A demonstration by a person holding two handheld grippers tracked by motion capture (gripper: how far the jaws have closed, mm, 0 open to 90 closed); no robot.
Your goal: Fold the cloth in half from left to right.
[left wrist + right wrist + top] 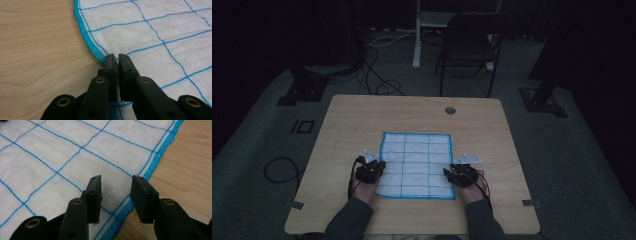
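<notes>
A white cloth (414, 165) with a blue grid and blue stitched border lies flat on the wooden table (357, 120). At the cloth's left edge, near the front corner, my left gripper (381, 166) rests low. In the left gripper view its jaws (115, 58) stand together with the cloth's (150, 37) hem pinched between the tips. My right gripper (449, 173) sits at the cloth's right edge. In the right gripper view it (116, 180) is open, and the cloth (62, 150) and its blue border lie flat below the gap, untouched.
A round cable hole (450, 110) sits in the table near the far edge. Beyond the table stand a dark chair (469, 42) and a white post (417, 35), with cables (377, 75) on the grey floor. Bare wood surrounds the cloth.
</notes>
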